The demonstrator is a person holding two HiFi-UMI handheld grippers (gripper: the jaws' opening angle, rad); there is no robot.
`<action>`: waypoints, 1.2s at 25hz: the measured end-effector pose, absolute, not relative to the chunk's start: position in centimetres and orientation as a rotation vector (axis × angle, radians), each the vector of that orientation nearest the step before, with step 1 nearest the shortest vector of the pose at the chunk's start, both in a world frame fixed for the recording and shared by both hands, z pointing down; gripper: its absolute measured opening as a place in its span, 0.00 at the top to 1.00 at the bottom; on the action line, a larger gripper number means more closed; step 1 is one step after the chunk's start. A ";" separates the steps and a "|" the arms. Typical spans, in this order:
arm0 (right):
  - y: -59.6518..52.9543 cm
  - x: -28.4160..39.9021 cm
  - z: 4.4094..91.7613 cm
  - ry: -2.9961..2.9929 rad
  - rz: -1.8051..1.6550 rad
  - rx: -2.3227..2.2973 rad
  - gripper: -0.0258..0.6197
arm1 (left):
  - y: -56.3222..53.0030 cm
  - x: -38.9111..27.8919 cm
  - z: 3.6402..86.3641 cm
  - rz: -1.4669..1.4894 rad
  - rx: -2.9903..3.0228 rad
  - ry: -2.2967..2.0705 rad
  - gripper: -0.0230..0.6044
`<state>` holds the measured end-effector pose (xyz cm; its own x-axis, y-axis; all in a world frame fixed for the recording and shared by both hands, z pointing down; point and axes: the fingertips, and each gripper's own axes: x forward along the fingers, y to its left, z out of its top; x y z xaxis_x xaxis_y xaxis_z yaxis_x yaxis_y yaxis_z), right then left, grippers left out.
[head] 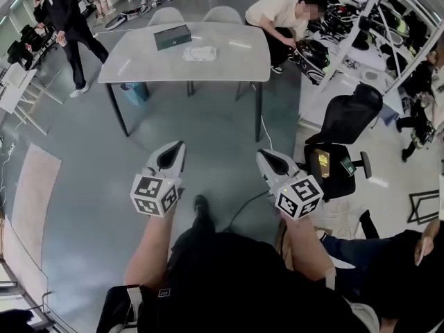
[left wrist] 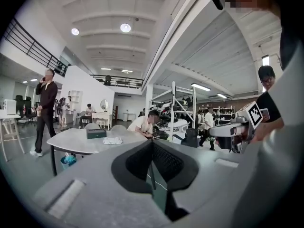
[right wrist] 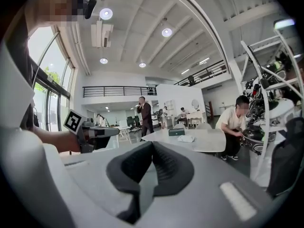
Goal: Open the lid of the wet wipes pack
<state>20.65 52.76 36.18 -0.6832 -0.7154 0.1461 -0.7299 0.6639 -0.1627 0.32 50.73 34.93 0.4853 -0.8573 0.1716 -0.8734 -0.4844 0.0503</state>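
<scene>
The white wet wipes pack (head: 200, 53) lies on a grey table (head: 229, 64) far ahead, next to a dark box (head: 172, 37). Both grippers hang over the floor, well short of the table. My left gripper (head: 180, 146) is shut with nothing in it, and my right gripper (head: 261, 154) is shut and empty too. In the left gripper view the jaws (left wrist: 152, 144) meet, with the pack (left wrist: 112, 140) and box (left wrist: 96, 133) small in the distance. The right gripper view shows its jaws (right wrist: 152, 146) together, with the pack (right wrist: 186, 138) beyond.
A person in black (head: 66, 19) walks left of the table. Another person (head: 281, 16) crouches at its right end. A black office chair (head: 347, 127) stands to the right, a blue bin (head: 135, 92) under the table, and a cable (head: 246, 203) lies on the floor.
</scene>
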 end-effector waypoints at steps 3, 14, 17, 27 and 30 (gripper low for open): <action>50.6 19.6 36.2 -2.789 0.325 1.213 0.96 | 48.3 -0.5 35.2 0.176 2.587 -1.504 0.95; 39.6 12.4 36.8 -2.754 0.332 1.168 0.96 | 36.6 -6.2 36.2 0.152 2.592 -1.451 0.95; 36.4 9.8 36.8 -2.744 0.330 1.169 0.96 | 33.6 -8.7 36.5 0.144 2.597 -1.439 0.95; 30.1 1.9 36.3 -2.720 0.341 1.159 0.96 | 28.5 -17.7 37.1 0.154 2.566 -1.432 0.95; 29.2 0.5 36.6 -2.713 0.353 1.128 0.96 | 28.1 -19.4 37.6 0.146 2.540 -1.443 0.95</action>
<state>0.49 29.18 36.58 -0.6950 -0.6717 0.2564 -0.7150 0.6834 -0.1477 -19.35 28.11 37.61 0.5142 -0.8359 0.1919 -0.8574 -0.4957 0.1382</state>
